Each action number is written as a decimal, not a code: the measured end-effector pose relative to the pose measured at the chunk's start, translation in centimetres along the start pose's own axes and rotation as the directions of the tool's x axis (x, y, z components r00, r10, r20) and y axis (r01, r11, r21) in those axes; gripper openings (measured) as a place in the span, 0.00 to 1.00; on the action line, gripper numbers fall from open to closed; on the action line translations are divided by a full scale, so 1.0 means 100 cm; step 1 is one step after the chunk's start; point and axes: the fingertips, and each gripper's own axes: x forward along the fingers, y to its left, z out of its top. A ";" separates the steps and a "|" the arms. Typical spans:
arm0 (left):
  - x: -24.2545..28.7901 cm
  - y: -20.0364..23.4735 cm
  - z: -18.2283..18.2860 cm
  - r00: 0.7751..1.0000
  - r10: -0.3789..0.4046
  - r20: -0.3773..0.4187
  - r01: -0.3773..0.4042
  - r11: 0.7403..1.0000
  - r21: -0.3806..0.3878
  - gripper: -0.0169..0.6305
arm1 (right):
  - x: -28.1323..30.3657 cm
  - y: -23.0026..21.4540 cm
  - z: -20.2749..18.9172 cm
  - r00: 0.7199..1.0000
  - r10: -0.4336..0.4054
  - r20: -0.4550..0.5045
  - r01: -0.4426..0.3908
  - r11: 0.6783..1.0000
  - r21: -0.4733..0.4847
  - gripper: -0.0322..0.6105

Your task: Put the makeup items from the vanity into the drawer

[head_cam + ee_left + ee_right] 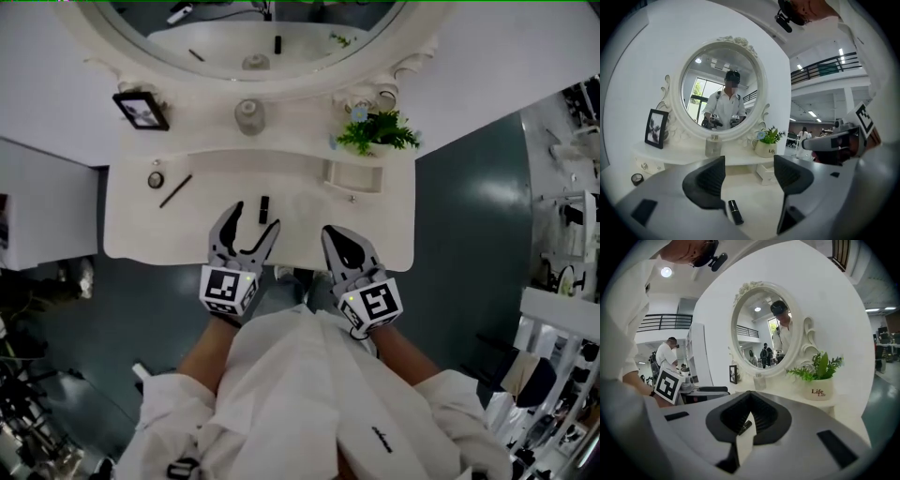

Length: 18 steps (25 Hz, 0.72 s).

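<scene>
Left gripper (pixel 255 218) spread empty, right gripper (pixel 331 233) clenched on nothing.
Black lipstick (pixel 735 212) lies lower centre; plant pot (pixel 819 391) reads "Life".

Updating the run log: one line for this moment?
left gripper: open, near lipstick | right gripper: shut, empty | lipstick, pencil: on vanity

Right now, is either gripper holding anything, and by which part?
Nothing is held. The left gripper is open, with the black lipstick lying loose on the vanity below its jaws; the right gripper is shut on nothing.

one lipstick (pixel 264 208), one pencil (pixel 175 190), one jar (pixel 156 179), one bottle (pixel 248 116), one plant (pixel 380 131), one frame (pixel 142 110)
</scene>
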 end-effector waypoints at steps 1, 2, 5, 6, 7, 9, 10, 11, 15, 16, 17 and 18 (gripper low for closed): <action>0.003 0.002 -0.005 1.000 0.004 -0.011 -0.004 1.000 -0.006 0.55 | 0.006 -0.001 -0.003 1.000 0.003 -0.008 -0.003 1.000 0.010 0.07; 0.005 0.004 -0.009 1.000 0.008 -0.021 -0.008 1.000 -0.013 0.55 | 0.012 -0.002 -0.007 1.000 0.007 -0.012 -0.007 1.000 0.018 0.07; 0.013 0.008 -0.020 0.998 0.027 -0.048 -0.029 0.999 -0.031 0.55 | 0.025 -0.002 -0.013 0.999 0.031 -0.026 -0.030 0.999 0.026 0.07; 0.015 0.008 -0.025 0.998 0.033 -0.057 -0.035 0.999 -0.035 0.55 | 0.028 -0.002 -0.016 0.999 0.040 -0.034 -0.039 0.999 0.028 0.08; 0.017 0.008 -0.029 0.997 0.037 -0.066 -0.040 0.998 -0.039 0.55 | 0.031 -0.003 -0.020 0.998 0.049 -0.042 -0.048 0.998 0.030 0.08; 0.021 0.007 -0.038 0.996 0.039 -0.084 -0.043 0.998 -0.046 0.55 | 0.036 -0.005 -0.028 0.996 0.063 -0.058 -0.061 0.998 0.033 0.08; 0.024 0.006 -0.042 0.995 0.041 -0.095 -0.045 0.998 -0.046 0.55 | 0.039 -0.006 -0.033 0.996 0.067 -0.065 -0.065 0.997 0.036 0.07; 0.026 0.006 -0.045 0.993 0.044 -0.106 -0.049 0.998 -0.046 0.55 | 0.041 -0.008 -0.038 0.995 0.071 -0.073 -0.068 0.997 0.041 0.07; 0.037 0.010 -0.060 0.988 0.068 -0.140 -0.079 0.994 -0.069 0.55 | 0.051 -0.013 -0.057 0.991 0.086 -0.104 -0.079 0.994 0.075 0.07; 0.039 0.011 -0.063 0.987 0.071 -0.144 -0.082 0.994 -0.072 0.55 | 0.054 -0.013 -0.061 0.989 0.091 -0.112 -0.083 0.994 0.077 0.08; 0.041 0.011 -0.066 0.986 0.072 -0.150 -0.083 0.994 -0.072 0.55 | 0.057 -0.013 -0.065 0.988 0.096 -0.119 -0.087 0.993 0.080 0.08; 0.043 0.012 -0.071 0.985 0.072 -0.159 -0.084 0.994 -0.072 0.55 | 0.059 -0.013 -0.069 0.987 0.100 -0.124 -0.090 0.993 0.083 0.08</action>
